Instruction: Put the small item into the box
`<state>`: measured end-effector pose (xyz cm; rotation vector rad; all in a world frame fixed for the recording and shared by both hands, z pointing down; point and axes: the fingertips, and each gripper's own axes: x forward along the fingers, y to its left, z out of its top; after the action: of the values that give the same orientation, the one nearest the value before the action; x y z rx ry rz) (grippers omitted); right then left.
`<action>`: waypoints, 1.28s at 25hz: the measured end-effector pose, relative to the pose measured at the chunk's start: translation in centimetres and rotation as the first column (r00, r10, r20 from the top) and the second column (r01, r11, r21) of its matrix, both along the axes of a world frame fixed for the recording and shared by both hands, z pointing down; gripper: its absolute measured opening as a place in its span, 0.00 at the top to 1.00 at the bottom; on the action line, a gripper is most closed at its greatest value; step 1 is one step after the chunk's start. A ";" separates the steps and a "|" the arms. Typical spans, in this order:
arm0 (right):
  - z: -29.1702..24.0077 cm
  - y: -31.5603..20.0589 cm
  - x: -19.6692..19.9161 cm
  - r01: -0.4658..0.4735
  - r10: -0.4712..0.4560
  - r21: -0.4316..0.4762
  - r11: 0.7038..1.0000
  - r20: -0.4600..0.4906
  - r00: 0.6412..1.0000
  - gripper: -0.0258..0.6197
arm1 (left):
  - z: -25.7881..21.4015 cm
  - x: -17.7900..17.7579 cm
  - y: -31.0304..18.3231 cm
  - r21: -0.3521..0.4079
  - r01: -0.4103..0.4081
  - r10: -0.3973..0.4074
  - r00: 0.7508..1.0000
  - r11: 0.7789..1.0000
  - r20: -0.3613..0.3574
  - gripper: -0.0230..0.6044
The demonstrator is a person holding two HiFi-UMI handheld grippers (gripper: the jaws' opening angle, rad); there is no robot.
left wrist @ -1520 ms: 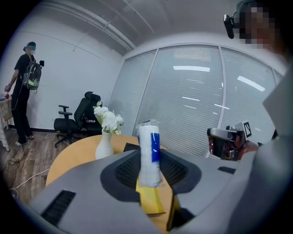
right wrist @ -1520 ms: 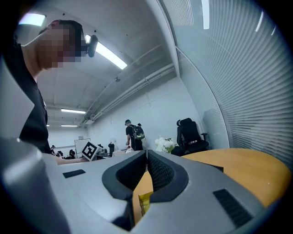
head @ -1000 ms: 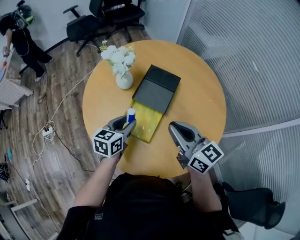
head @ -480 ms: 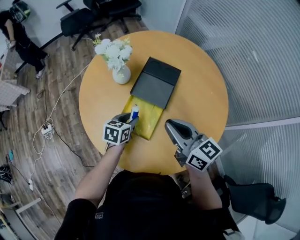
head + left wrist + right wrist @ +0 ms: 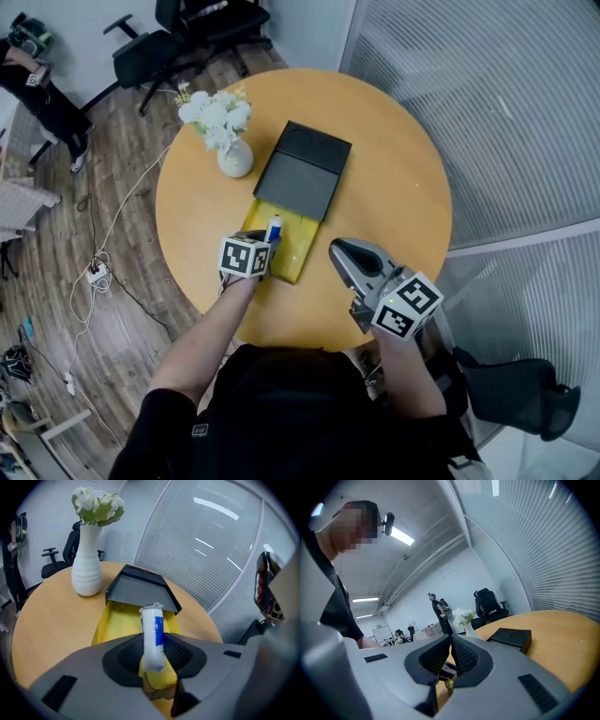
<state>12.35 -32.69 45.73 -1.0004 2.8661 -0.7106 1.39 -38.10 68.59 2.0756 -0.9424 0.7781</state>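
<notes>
Tube (image 5: pixel 152 634), white with a blue label, is clamped by its lower end between the jaws of the left hand-held gripper (image 5: pixel 152 656). Its long axis runs on along the jaws, so it sticks out straight ahead of them. The crimped end leads, pointing away from the person toward the black sleeve (image 5: pixel 136 587).

In the head view the tube (image 5: pixel 273 228) hangs over the near half of the yellow tray (image 5: pixel 298 242), which is pulled out of the sleeve (image 5: pixel 305 171) toward the person. The tube's axis lies roughly along the tray's length, not across it. The tray is directly under and ahead of the left hand-held gripper (image 5: pixel 267 246), so I judge the coming move to be a short lowering and a release, not a reach. Whether the tube's tip already touches the tray floor I cannot tell.

The right hand-held gripper (image 5: pixel 339 253) is beside the tray on its right, above the desk (image 5: pixel 394 197). Its jaws are pressed together with nothing between them (image 5: pixel 450 644). The left one is plainly the nearer and the one doing the work.
</notes>
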 end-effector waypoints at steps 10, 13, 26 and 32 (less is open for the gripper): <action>0.7 -0.1 0.0 0.009 -0.009 -0.031 0.999 0.014 1.000 0.90 | 1.1 -0.1 -0.1 -0.001 -0.054 0.054 0.993 0.999 0.106 0.74; 0.6 -0.1 -0.1 0.017 -0.017 -0.029 0.999 0.012 1.000 0.90 | 0.6 -1.0 -0.2 0.016 -0.030 0.028 0.995 0.999 0.092 0.75; -2.4 0.4 -0.2 0.022 -0.020 0.060 0.998 -0.024 1.000 0.90 | -8.4 -2.4 0.1 0.201 0.001 0.001 1.000 0.980 -0.007 0.81; -3.8 0.6 -0.2 0.019 -0.015 0.100 0.995 -0.042 0.999 0.90 | -12.4 -2.4 0.7 0.279 -0.001 0.016 0.999 0.960 -0.052 0.82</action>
<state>12.10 -32.10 41.91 -0.9904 2.9160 -0.5473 -1.02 -37.40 56.14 2.3316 -1.0647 0.6184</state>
